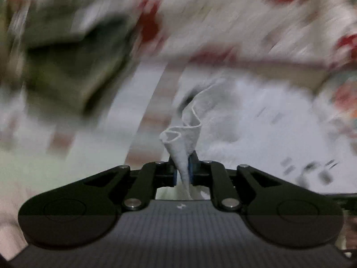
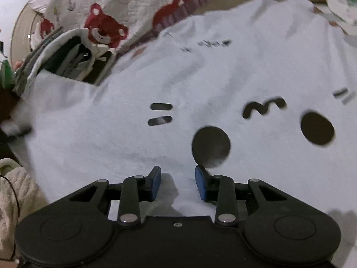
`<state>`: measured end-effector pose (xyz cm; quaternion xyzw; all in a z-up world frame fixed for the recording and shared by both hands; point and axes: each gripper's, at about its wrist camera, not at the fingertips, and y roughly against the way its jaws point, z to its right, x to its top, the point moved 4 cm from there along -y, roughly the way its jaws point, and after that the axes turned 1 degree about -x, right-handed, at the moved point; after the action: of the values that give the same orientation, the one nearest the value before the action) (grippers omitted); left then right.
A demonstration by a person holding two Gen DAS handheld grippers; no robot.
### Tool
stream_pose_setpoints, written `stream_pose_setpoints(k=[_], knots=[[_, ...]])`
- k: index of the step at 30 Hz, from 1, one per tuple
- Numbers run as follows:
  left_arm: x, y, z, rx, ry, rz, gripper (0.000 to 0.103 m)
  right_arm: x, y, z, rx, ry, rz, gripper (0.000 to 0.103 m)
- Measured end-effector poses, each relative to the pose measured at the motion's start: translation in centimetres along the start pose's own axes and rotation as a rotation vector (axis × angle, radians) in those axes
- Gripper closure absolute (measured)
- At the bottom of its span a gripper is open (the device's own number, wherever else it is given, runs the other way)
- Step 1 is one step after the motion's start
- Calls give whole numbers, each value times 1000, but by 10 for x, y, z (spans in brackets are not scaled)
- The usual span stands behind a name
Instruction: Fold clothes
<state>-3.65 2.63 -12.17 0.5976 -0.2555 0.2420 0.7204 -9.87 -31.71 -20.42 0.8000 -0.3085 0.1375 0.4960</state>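
1. The left gripper (image 1: 183,167) pinches a bunched fold of the white T-shirt (image 1: 185,131) between its blue pads (image 1: 191,169), the jaws pressed tight against the cloth; the hemmed edge curls upward just ahead of the fingertips.

2. Beyond the left tongs the scene is smeared by motion blur: more white cloth lies ahead and to the right, a dark shape (image 1: 67,67) sits ahead to the left, and a pale bedspread with red bear prints (image 1: 149,22) fills the far background.

3. The right gripper (image 2: 177,183) hangs over the same T-shirt (image 2: 200,78) with its jaws spread and nothing between the blue pads (image 2: 156,184); whether the tips touch the cloth cannot be told.

4. The shirt lies spread out directly ahead of the right tongs, its printed cartoon face showing: one black eye (image 2: 210,148) just beyond the right fingertip, the other eye (image 2: 318,128) far to the right, a squiggle mouth (image 2: 264,107) between them, and whisker bars (image 2: 160,114) ahead of the left fingertip.

5. Ahead and to the left of the right tongs, an open bag or case (image 2: 75,60) rests at the shirt's edge on the bear-print bedspread (image 2: 104,29).

6. A cream knitted cloth (image 2: 15,192) lies beside the right gripper's left flank.
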Motion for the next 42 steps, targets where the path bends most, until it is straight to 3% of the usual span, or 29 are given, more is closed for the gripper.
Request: stream_pose_setpoints(k=[2,4,7,10,14,16,18,20,23,26,27,30,32,35,38,42], knots=[[-14,-23,-19,25,96,-93,92,-3,2,5,-4,-11,8,65],[-19,-27,-27,43,106,-112,91,-4,6,7,-5,-16,16,65],[-15,-21,-32,74,116,-85,90,-5,9,6,-31,14,21,65],[-3,-12,-32,187,51,-7,91,-7,14,7,-63,41,26,65],[16,-8,5,106,-78,-4,85,-3,36,17,-155,34,110,65],[26,-8,28,47,-146,-10,70,10,67,38,-242,-24,231,64],[33,-19,74,-83,-232,-48,61,24,98,64,-277,-106,329,63],[36,-33,120,-227,-305,-99,61,37,131,101,-301,-222,401,61],[30,-58,185,-401,-395,-181,59,45,172,160,-261,-384,497,57],[18,-83,234,-448,-458,-227,58,45,196,215,-222,-539,544,54],[14,-92,245,-456,-462,-239,58,45,202,233,-221,-586,550,53],[2,-117,271,-472,-463,-282,58,51,202,260,-328,-573,485,53],[-4,-132,274,-465,-455,-304,58,53,197,277,-409,-555,448,53],[-15,-137,273,-463,-444,-326,58,57,192,303,-465,-531,410,53],[-22,-139,272,-462,-477,-326,58,66,179,315,-508,-481,382,53],[-27,-138,269,-403,-564,-292,58,80,151,321,-589,-371,312,50]])
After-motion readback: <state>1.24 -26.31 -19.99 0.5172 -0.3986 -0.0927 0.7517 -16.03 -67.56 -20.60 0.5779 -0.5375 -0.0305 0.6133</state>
